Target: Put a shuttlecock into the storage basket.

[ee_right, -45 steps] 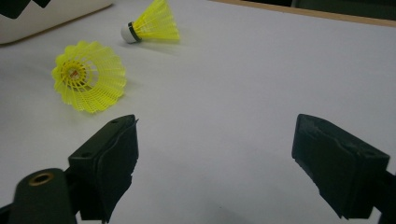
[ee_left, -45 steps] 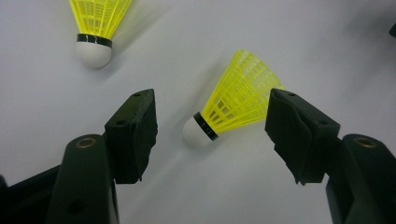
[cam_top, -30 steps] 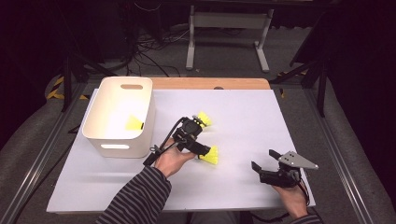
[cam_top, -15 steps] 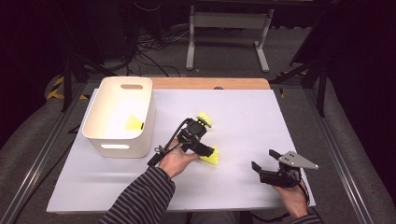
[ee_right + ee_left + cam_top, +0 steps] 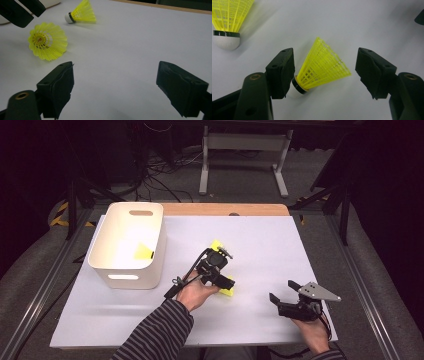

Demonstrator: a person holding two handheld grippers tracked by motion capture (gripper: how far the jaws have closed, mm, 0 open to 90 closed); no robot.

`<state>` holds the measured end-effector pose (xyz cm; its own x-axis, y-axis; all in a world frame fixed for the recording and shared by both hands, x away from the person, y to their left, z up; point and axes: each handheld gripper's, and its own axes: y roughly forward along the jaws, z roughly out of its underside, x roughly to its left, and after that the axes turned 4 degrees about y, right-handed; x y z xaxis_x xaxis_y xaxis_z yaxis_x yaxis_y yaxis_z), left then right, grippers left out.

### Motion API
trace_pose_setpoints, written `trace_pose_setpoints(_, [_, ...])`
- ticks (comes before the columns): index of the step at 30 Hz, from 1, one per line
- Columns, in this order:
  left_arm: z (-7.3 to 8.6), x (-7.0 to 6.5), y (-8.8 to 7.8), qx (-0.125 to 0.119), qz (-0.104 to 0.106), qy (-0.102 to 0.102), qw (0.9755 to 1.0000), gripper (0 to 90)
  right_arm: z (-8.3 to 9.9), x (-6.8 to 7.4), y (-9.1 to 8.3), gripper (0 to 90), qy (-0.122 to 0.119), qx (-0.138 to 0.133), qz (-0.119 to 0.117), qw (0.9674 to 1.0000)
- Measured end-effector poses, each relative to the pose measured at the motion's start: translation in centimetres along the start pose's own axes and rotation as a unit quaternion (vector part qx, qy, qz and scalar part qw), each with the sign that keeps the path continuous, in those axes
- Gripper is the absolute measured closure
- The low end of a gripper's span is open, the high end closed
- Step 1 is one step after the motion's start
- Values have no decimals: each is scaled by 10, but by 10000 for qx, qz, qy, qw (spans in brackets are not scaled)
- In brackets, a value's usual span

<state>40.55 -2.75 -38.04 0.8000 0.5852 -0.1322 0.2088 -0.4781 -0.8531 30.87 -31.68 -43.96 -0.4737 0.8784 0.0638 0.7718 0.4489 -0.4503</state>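
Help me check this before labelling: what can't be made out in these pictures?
- High view: both shuttlecocks on the table are largely covered by the left tongs; yellow edges show.
- High view: the yellow item in the white bin is too small to identify.
- Left gripper view: the near shuttlecock has its cork partly behind a jaw; contact unclear.
- Left gripper view: the far shuttlecock is cut off by the edge.

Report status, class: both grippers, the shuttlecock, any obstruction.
Left gripper open, straddling yellow shuttlecock lying on the table. Right gripper open, empty. Second shuttlecock nearby; nothing blocking.
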Motion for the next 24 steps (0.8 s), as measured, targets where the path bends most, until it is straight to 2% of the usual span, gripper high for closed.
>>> trace_pose_setpoints(12, [-3, -4, 13, 131, -70, 56, 9999, 327, 0, 0, 0, 148, -2, -1, -2, 10000])
trace_pose_setpoints(24, [-3, -5, 21, 281, -226, 99, 9993, 353, 0, 0, 0, 148, 0, 3, 7, 10000])
